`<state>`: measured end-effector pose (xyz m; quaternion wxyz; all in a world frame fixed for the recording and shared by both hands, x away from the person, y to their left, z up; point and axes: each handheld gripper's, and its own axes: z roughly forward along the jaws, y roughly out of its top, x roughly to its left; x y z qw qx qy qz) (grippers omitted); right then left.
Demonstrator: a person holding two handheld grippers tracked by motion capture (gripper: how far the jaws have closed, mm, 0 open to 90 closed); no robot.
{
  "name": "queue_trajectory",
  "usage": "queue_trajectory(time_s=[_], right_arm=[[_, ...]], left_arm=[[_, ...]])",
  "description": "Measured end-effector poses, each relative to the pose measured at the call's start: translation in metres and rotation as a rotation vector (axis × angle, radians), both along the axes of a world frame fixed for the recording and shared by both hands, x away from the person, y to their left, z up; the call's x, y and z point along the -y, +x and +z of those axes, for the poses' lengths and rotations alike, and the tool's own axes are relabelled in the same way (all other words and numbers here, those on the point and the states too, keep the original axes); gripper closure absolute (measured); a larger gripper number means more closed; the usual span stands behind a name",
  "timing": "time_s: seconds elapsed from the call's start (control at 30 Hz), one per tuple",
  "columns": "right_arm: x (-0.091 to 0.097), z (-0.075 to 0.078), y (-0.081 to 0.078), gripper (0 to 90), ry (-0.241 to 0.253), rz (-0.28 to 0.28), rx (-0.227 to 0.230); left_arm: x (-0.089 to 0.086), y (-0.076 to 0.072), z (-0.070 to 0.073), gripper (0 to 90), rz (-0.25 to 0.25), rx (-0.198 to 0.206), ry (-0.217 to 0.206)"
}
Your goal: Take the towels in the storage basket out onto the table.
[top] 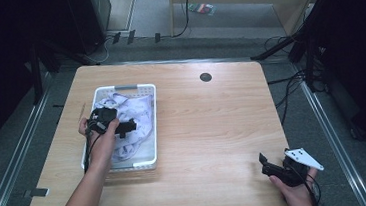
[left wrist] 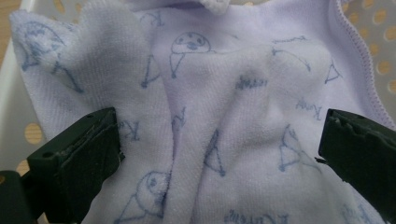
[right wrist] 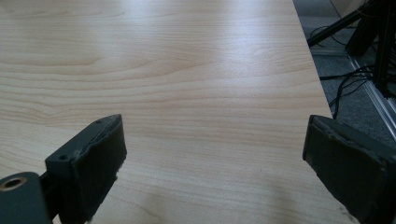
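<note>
Wooden worktop spans the high view, grey floor and cables around it. On its left side sits a white perforated basket holding a crumpled lilac printed cloth. Over the cloth hangs the left gripper, jaws spread wide with folds of cloth between them, nothing pinched. Near the worktop's front right corner, the right gripper rests with jaws wide apart, holding nothing.
</note>
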<state>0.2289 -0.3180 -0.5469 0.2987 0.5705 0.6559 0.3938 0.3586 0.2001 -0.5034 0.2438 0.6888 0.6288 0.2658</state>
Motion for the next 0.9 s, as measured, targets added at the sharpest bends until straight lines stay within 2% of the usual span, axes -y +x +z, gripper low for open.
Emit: queue_trajectory(time_s=[0.13,0.23,0.33,0.4,0.47,0.63,0.7,0.73,0.77,0.83,0.9], right_arm=[[0.0,0.0,0.0,5.8,0.0,-0.001,-0.002],[0.0,0.0,0.0,5.8,0.0,-0.002,-0.001],[0.0,0.0,0.0,5.8,-0.002,0.0,-0.001],[0.0,0.0,0.0,5.8,-0.001,-0.001,-0.002],[0.0,0.0,0.0,5.8,-0.001,-0.001,-0.002],[0.0,0.0,0.0,5.8,-0.001,-0.001,-0.002],[0.0,0.0,0.0,5.8,-0.001,0.0,0.0],[0.0,0.0,0.0,5.8,0.0,-0.001,0.0],[0.0,0.0,0.0,5.8,0.0,-0.001,0.0],[0.0,0.0,0.0,5.8,0.001,-0.001,0.001],[0.0,0.0,0.0,5.8,0.001,0.0,0.001]], left_arm=[[0.009,0.004,-0.007,0.0,0.02,-0.035,0.077],[0.014,0.005,-0.012,0.0,0.001,-0.082,0.078],[0.017,0.006,-0.019,0.0,-0.049,-0.108,0.112],[0.018,0.006,-0.023,0.0,-0.08,-0.111,0.131],[0.018,0.006,-0.026,0.0,-0.085,-0.106,0.133],[0.017,0.005,-0.027,2.2,-0.075,-0.108,0.1],[0.017,0.005,-0.024,8.0,-0.053,-0.123,0.104],[0.016,0.005,-0.022,13.8,-0.044,-0.133,0.118],[0.015,0.005,-0.02,22.4,-0.047,-0.145,0.136],[0.015,0.005,-0.018,29.7,-0.05,-0.161,0.14],[0.015,0.005,-0.017,37.5,-0.041,-0.16,0.153]])
